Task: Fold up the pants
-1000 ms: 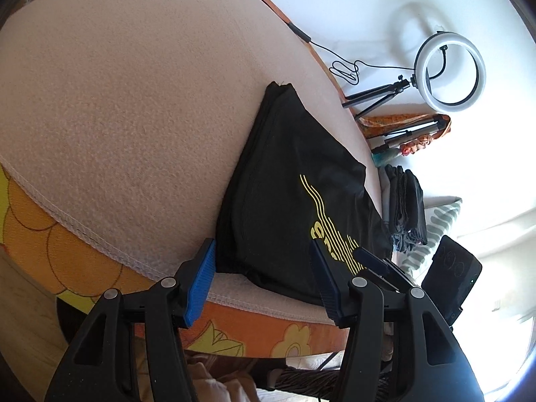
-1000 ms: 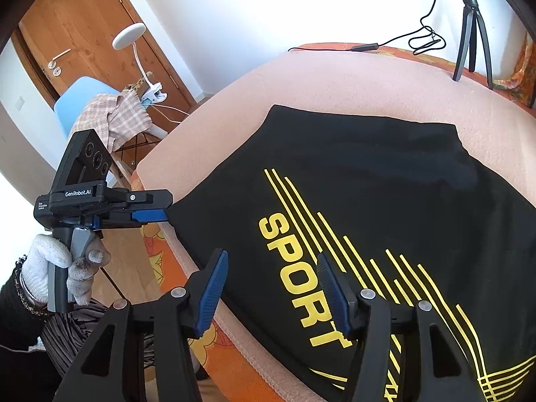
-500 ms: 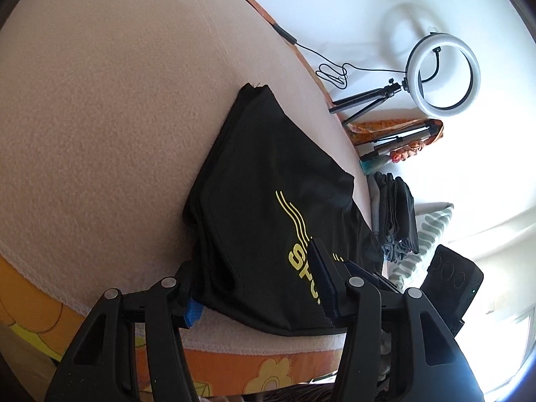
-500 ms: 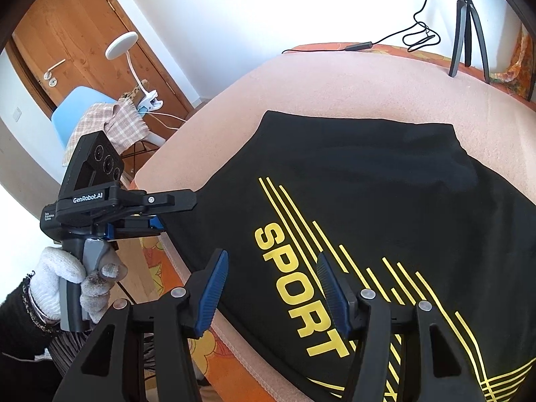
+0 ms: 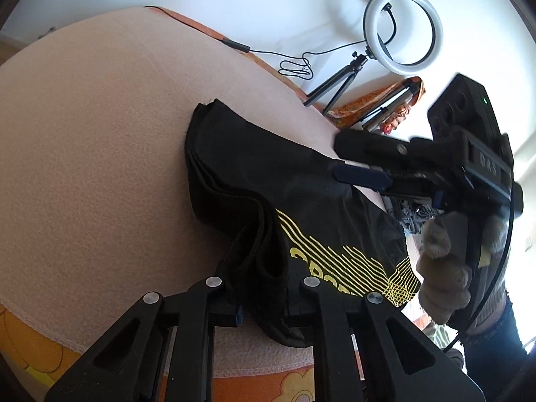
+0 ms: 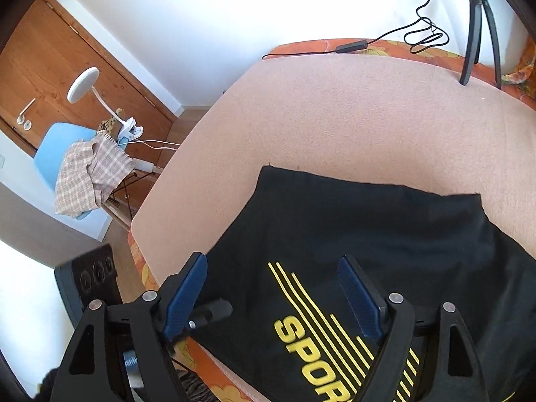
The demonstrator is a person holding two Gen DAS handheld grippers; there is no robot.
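Black pants [image 5: 268,181] with yellow SPORT print and stripes lie folded on a pink blanket; they also show in the right wrist view [image 6: 368,231]. My left gripper [image 5: 264,305] is shut on the near edge of the pants, with cloth bunched between its jaws. My right gripper [image 6: 274,294] is open above the pants, its blue pads [image 6: 358,298] apart over the print. In the left wrist view the right gripper [image 5: 361,174] hovers over the far side of the pants, held by a gloved hand.
The pink blanket [image 6: 335,117] covers a bed with an orange flowered sheet [image 5: 33,351]. A ring light on a tripod [image 5: 398,30] and a black cable [image 6: 422,33] stand at the far edge. A blue chair with checked cloth [image 6: 83,167] stands beside the bed.
My left gripper has closed on the near edge of the pants and bunched the cloth. My right gripper has moved forward over the pants, still open.
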